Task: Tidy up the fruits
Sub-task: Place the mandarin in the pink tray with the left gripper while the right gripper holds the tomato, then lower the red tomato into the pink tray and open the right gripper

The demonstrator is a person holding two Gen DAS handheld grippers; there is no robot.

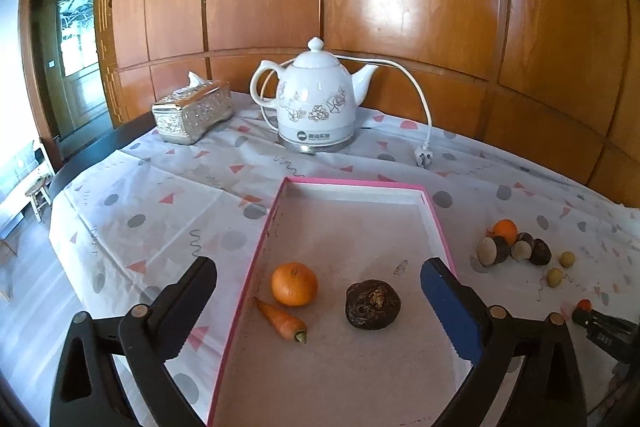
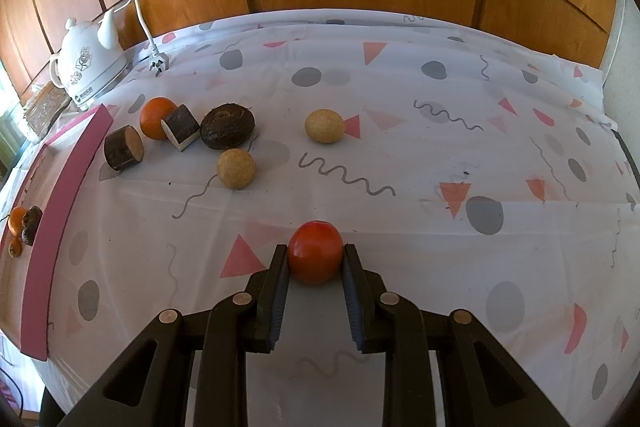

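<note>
Left gripper stands spread wide above the pink-rimmed tray, nothing between its fingers. Tray contents, near end: an orange, a carrot touching it, and a dark brown fruit apart. Right gripper pinches a red tomato over the tablecloth near the table's front edge.

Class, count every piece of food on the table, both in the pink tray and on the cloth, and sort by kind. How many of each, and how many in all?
round orange fruits: 2
orange carrot: 1
dark brown wrinkled round fruits: 2
brown cut cylinder pieces: 2
tan round balls: 2
red round tomato: 1
Total: 10
</note>
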